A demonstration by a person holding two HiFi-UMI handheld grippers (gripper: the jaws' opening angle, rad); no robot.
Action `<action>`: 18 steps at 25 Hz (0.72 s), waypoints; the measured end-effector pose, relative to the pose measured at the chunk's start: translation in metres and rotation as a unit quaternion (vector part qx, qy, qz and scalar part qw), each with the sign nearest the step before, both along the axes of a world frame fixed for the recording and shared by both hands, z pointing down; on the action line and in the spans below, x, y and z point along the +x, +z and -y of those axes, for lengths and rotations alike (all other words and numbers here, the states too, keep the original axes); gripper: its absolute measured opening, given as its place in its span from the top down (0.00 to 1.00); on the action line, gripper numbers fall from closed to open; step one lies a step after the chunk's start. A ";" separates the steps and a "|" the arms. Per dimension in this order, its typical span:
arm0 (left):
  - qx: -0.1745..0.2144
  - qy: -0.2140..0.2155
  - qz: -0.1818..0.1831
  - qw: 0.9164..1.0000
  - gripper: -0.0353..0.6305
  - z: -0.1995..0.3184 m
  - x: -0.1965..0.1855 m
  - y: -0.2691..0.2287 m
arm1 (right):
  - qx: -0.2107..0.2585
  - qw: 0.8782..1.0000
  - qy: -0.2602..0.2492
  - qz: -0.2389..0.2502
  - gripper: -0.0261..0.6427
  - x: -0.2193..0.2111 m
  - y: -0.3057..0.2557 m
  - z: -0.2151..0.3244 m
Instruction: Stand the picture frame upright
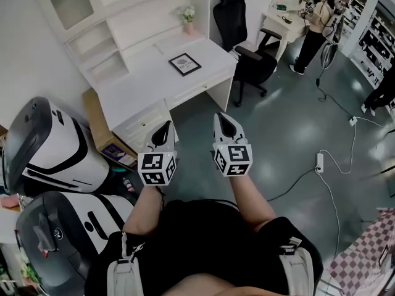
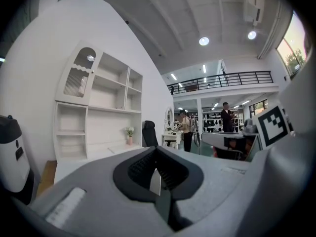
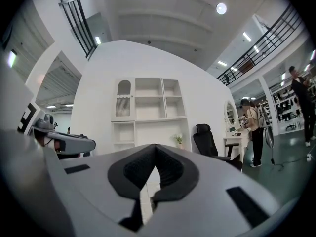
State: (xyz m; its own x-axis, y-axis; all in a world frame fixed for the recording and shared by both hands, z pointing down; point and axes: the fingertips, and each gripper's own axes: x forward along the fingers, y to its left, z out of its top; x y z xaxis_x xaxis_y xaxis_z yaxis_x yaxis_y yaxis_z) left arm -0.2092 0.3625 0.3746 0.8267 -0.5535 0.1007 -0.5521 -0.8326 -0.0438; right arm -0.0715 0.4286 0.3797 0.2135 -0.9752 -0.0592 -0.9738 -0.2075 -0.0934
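1. Your left gripper [image 1: 163, 131] has its jaws closed tip to tip. The left gripper view shows only a thin slit behind the tips and nothing in them [image 2: 157, 156].
2. Your right gripper [image 1: 224, 124] is the same: jaws together and empty in the right gripper view [image 3: 155, 157].
3. You hold both grippers side by side in front of your body, near each other but not touching, short of the white desk [image 1: 139, 88].
4. The picture frame [image 1: 184, 64] lies flat, face up, on the worktop. It sits toward the end nearest the black office chair [image 1: 245, 45], about midway between the back edge and the front edge, and well apart from both grippers.
5. A small flower vase [image 1: 188, 17] stands at the worktop's back corner on that same end, beside the wall.
6. A person [image 1: 316, 26] stands at another table beyond the chair.
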 end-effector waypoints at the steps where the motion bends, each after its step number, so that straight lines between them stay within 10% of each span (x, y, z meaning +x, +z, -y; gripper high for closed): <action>1: 0.001 -0.001 -0.001 1.000 0.92 -0.002 0.003 -0.001 | 0.000 1.000 -0.001 -0.001 0.96 0.004 -0.001 -0.001; 18: 0.009 -0.030 -0.014 0.999 0.92 0.069 0.038 0.007 | 0.005 0.999 -0.019 -0.027 0.96 0.043 -0.002 0.068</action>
State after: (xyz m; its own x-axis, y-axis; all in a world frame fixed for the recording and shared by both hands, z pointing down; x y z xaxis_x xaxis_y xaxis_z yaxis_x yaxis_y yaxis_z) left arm -0.1716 0.2938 0.3817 0.7938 -0.6044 0.0674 -0.6030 -0.7966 -0.0419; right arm -0.0288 0.3602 0.3780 0.1721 -0.9819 -0.0789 -0.9847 -0.1691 -0.0432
